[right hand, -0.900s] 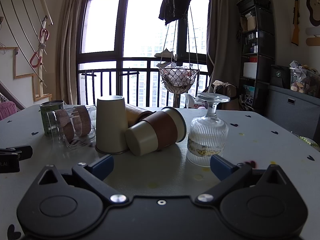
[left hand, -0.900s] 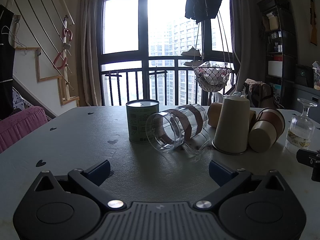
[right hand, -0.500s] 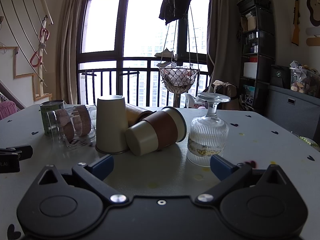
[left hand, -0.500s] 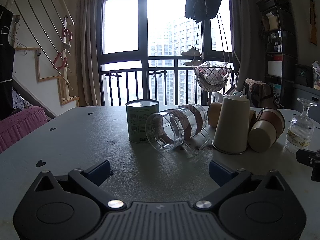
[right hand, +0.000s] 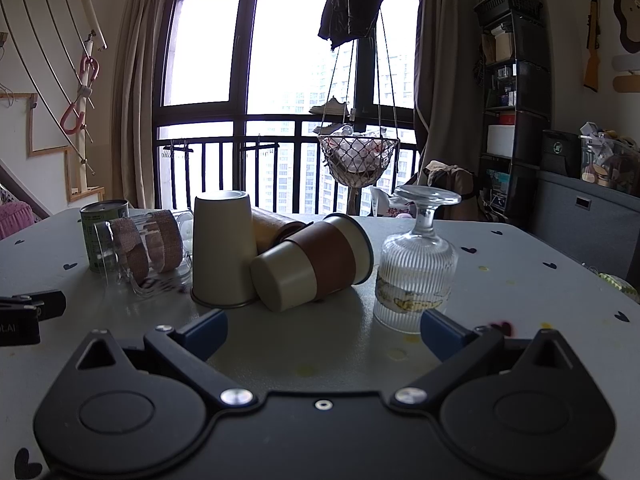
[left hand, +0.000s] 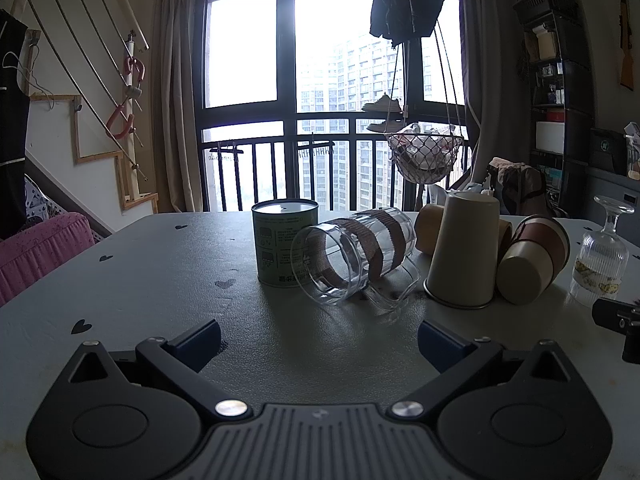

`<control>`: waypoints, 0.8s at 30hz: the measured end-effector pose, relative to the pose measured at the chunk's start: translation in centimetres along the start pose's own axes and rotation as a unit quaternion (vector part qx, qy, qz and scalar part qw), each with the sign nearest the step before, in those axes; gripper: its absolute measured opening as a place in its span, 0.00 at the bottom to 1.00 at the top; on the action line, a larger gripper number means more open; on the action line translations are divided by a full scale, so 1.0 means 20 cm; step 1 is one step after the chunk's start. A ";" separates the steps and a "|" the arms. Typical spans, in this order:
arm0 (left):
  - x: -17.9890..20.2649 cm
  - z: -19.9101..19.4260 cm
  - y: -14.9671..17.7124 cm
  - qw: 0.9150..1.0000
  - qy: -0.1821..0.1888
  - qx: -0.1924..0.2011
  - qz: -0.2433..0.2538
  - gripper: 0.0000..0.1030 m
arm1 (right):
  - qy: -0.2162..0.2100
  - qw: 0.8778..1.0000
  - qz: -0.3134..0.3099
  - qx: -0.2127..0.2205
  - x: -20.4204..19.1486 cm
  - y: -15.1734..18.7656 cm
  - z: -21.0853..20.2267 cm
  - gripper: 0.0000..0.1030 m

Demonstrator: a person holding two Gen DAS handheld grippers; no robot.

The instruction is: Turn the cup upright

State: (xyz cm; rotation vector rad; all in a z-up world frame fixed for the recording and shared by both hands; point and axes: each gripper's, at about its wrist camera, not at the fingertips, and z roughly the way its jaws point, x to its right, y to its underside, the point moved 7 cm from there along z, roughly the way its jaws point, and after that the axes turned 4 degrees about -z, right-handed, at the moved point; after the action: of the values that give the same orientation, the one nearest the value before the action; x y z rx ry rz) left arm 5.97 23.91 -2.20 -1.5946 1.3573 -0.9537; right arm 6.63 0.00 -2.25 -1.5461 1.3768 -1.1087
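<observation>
table: grey top (left hand: 160, 264) with small dark heart marks, holding a cluster of cups at 12 to 2 o'clock from the left gripper
glass mug: clear mug (left hand: 352, 254) with brown bands lies on its side, mouth toward the camera, handle down on the table; in the right view it is at 10 o'clock (right hand: 140, 250)
tin: green tin (left hand: 285, 246) stands upright just behind the mug at 12 o'clock, touching or nearly touching it
cream cup: tall cream cup (right hand: 223, 249) stands mouth down, between the mug and the brown-banded cup
brown-banded cup: cup (right hand: 316, 262) lies on its side, base toward the camera, leaning against the cream cup
tan cup: another cup (right hand: 276, 227) lies behind these two, mostly hidden
stemmed glass: ribbed glass (right hand: 416, 268) stands upside down, foot up, at 1 o'clock from the right gripper
hard to tell: whether the ribbed glass touches the brown-banded cup
left gripper: (left hand: 319, 332) jaws spread wide, holding nothing, short of the mug
right gripper: (right hand: 323, 330) jaws spread wide, holding nothing, facing the fallen cup and the ribbed glass; its right fingertip (right hand: 442, 330) overlaps the glass rim in view
</observation>
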 end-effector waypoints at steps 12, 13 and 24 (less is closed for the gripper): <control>-0.01 0.00 0.01 1.000 -0.001 -0.001 -0.003 1.00 | -0.001 1.000 0.000 0.001 0.00 0.00 0.00 1.00; -0.01 0.01 0.01 1.000 -0.001 -0.002 -0.004 1.00 | -0.001 1.000 0.000 0.001 0.00 0.00 0.00 1.00; 0.00 -0.01 0.01 1.000 -0.007 -0.016 0.005 1.00 | -0.006 1.000 0.012 0.012 0.02 -0.01 -0.02 1.00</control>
State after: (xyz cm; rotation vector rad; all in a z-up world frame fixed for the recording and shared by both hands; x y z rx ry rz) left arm 5.66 23.79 -2.30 -1.6135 1.3769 -0.9179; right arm 6.35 -0.29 -1.91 -1.5125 1.3652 -1.0954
